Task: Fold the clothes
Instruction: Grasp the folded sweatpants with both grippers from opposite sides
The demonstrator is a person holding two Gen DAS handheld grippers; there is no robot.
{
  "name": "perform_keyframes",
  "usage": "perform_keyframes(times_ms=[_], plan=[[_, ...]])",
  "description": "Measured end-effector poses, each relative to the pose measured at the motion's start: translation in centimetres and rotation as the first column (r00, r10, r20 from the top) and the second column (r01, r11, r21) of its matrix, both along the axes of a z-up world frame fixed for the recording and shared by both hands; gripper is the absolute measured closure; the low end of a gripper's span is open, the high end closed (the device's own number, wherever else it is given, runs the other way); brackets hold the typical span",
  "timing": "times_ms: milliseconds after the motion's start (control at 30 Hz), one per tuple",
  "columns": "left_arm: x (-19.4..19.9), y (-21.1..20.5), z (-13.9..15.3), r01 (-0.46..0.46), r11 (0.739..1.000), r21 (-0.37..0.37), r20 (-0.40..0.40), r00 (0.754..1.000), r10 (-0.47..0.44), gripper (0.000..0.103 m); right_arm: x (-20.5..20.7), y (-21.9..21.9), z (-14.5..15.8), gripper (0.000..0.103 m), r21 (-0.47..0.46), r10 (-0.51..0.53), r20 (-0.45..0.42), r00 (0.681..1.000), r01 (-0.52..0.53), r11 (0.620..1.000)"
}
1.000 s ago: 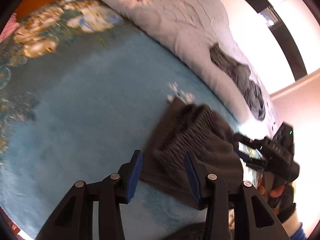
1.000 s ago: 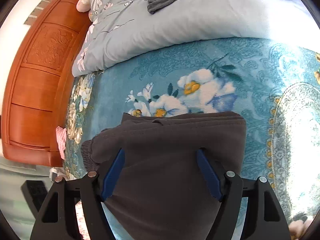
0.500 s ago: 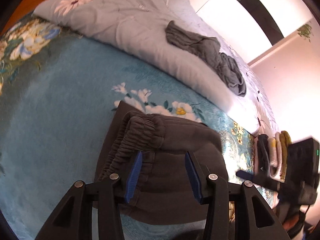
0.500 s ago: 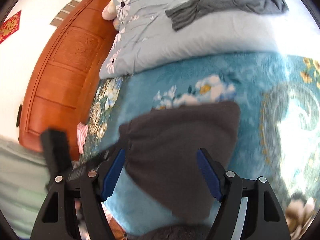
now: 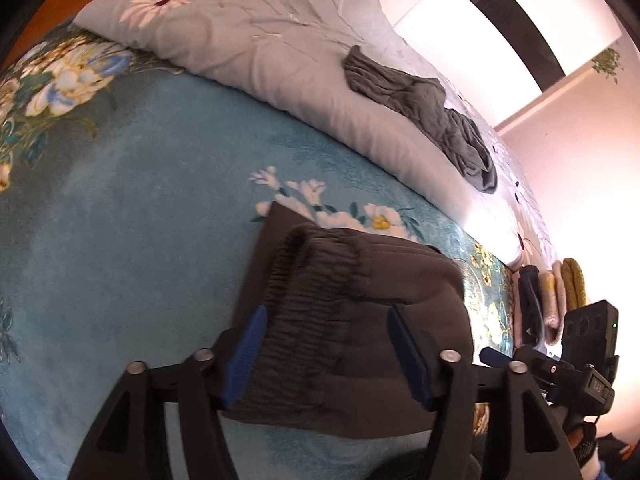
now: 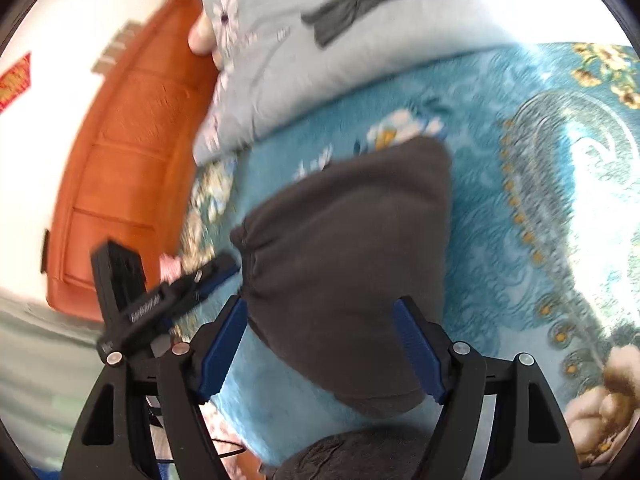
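Lying in a compact folded bundle on the teal floral blanket (image 5: 132, 208), the dark trousers (image 5: 360, 320) sit at about six o'clock in both wrist views, elastic waistband (image 5: 316, 280) turned up on top and towards nine o'clock in the left view. The left gripper (image 5: 326, 350) hangs over the waistband end with its blue pads spread wide, nothing between them. The right gripper (image 6: 320, 344) is likewise spread, its pads straddling the plain end of the bundle without pinching it; that view is blurred, so I can't say whether the pads touch cloth.

To my eye the bundle would fit either a fold just laid and let go, or a fold about to be taken up for another turn or carried off. Either way, the thing to mind is the thick gathered waistband: it bulges, and the top layer sits a little askew from the layer beneath at eleven o'clock, so any grip ought to catch all layers together at the edge, or the bundle will splay.

A row of folded pieces (image 5: 560, 300) stands at three o'clock in the left view, near the right gripper's body. A crumpled grey garment (image 5: 432, 112) lies on the pale quilt (image 5: 260, 40) at one o'clock.
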State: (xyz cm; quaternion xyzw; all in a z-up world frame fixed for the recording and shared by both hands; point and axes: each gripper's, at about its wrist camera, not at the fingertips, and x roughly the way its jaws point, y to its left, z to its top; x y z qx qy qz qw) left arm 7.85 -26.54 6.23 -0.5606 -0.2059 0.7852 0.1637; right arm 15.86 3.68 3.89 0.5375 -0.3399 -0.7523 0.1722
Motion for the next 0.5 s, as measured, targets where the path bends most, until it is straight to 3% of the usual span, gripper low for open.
perform_keyframes(times_ms=[67, 167, 300, 500], plan=[[-0.2, -1.0, -1.5, -0.016, 1.000, 0.021, 0.050, 0.999, 0.015, 0.026, 0.5, 1.1, -0.6, 0.013, -0.002, -0.030, -0.018, 0.999, 0.030, 1.000], [-1.0, -1.3, -3.9, -0.001, 0.997, 0.077, 0.120, 0.993, -0.008, 0.022, 0.6, 1.9, -3.0, 0.012, -0.069, -0.043, 0.053, 0.998, 0.046, 0.997], [-1.7, -1.3, -5.2, 0.024, 0.989, 0.143, 0.134, 0.990, -0.044, 0.017, 0.3, 1.8, -5.7, 0.012, -0.130, -0.065, 0.106, 0.992, 0.079, 0.988], [-2.4, -1.5, -6.2, 0.058, 0.967, 0.249, 0.132, 0.987, -0.093, 0.014, -1.2, 1.0, -6.9, 0.012, -0.164, -0.041, 0.088, 0.995, 0.055, 0.985]])
